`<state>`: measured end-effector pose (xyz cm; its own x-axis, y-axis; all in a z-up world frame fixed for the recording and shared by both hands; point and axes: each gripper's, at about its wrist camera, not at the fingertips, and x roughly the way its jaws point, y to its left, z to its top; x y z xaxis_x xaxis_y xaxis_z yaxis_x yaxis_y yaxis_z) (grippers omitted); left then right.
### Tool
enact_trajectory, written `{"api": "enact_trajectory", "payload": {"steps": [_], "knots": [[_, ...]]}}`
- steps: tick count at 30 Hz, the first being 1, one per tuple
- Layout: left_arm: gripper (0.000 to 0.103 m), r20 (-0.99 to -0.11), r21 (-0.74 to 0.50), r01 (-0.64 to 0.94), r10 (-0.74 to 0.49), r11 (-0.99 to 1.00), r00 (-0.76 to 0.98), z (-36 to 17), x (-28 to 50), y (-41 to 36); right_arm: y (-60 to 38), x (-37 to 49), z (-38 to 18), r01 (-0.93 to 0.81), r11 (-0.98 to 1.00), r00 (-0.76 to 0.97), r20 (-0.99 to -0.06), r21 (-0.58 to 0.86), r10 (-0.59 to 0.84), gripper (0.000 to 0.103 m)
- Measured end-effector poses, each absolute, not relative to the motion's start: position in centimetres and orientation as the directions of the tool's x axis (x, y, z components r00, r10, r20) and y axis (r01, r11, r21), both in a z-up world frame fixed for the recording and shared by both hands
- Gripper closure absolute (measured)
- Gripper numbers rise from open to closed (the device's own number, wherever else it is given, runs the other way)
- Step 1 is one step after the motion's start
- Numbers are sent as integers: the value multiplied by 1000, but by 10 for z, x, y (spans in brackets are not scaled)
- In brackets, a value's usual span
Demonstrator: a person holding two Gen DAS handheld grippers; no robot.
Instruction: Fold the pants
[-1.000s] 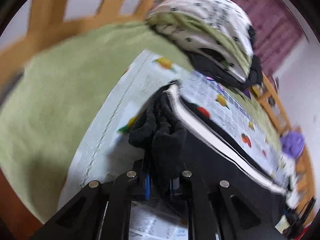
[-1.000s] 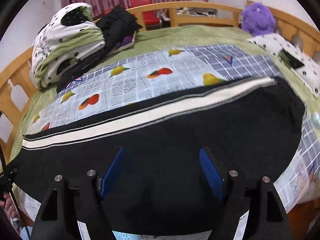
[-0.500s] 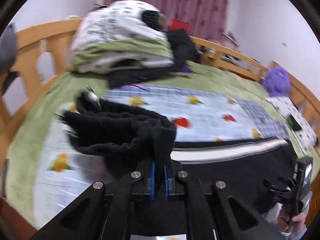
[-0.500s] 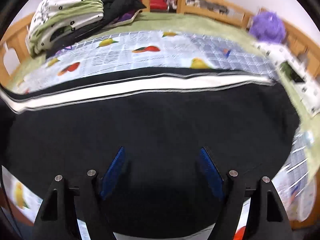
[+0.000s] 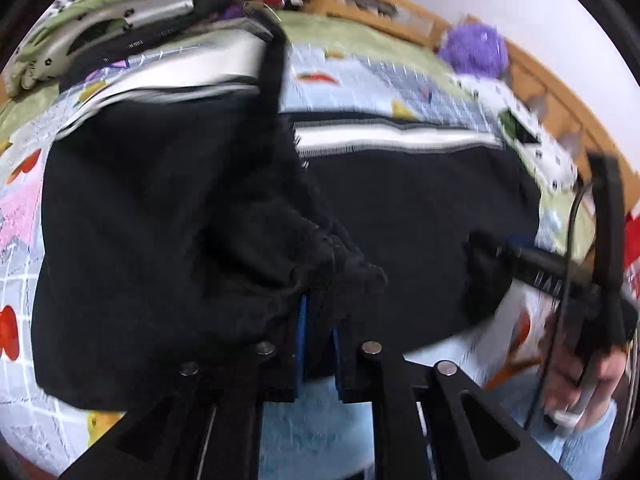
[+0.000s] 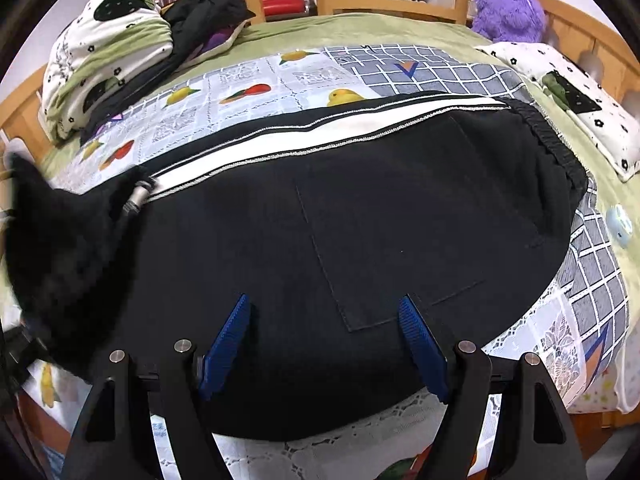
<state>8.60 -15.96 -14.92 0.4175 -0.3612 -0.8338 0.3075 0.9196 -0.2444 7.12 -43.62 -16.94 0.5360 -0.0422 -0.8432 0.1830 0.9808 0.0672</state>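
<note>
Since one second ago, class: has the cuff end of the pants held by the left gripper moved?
Yes. The cuff end in the left gripper has travelled from near the folded quilt toward the purple plush toy, over the pants' waist half.

The left gripper point(image 5: 318, 344) pinches a bunched fold of the black pants point(image 5: 400, 208), its jaws opening slightly with cloth between the blue pads point(image 5: 301, 344). The pants' white stripe point(image 5: 384, 138) crosses a fruit-print sheet point(image 5: 24, 208). At right, a hand point(image 5: 580, 376) holds the right gripper point(image 5: 492, 252) over the pants.
</note>
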Motion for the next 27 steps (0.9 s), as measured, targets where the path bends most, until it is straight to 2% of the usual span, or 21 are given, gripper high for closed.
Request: {"api": "enact_trajectory", "payload": {"steps": [2,4,5,7,14,18,20,23,25,26,27], "knots": [[80,-833,-249,313,-368,916,413,-143,76,-152,-432,70,-167,167,982,549,-836,87,-19,27],[52,-822,-238,303,-358,923,443,-132,66,-138,-424,69,-163,132,985,568,-823,113,18,27],[48,-814,-224,294,-344,929,468,-127,63,-131,-420,69,-161,115,985,576,-817,128,39,27],[46,-791,-201,275,-321,940,521,-114,55,-107,-411,70,-157,72,982,588,-803,172,98,27],[46,-801,-130,113,-172,985,573,-95,66,-24,-375,93,-158,-18,928,553,-769,373,320,27],[44,-774,-112,23,-102,993,625,-89,61,27,-347,104,-155,-78,887,540,-728,456,422,32],[43,-767,-160,-29,-106,987,632,-93,62,48,-325,108,-154,-129,886,527,-726,446,442,32],[43,-780,-211,-73,-123,975,614,-103,66,69,-289,108,-158,-191,921,512,-766,340,389,32],[43,-778,-235,-78,-140,969,612,-106,67,75,-262,109,-167,-206,948,512,-799,244,316,54],[43,-778,-241,-79,-144,967,612,-108,68,78,-251,110,-170,-225,951,504,-809,213,301,78],[43,-779,-240,-80,-143,968,610,-110,71,76,-244,111,-172,-251,952,496,-822,174,280,96]]}}
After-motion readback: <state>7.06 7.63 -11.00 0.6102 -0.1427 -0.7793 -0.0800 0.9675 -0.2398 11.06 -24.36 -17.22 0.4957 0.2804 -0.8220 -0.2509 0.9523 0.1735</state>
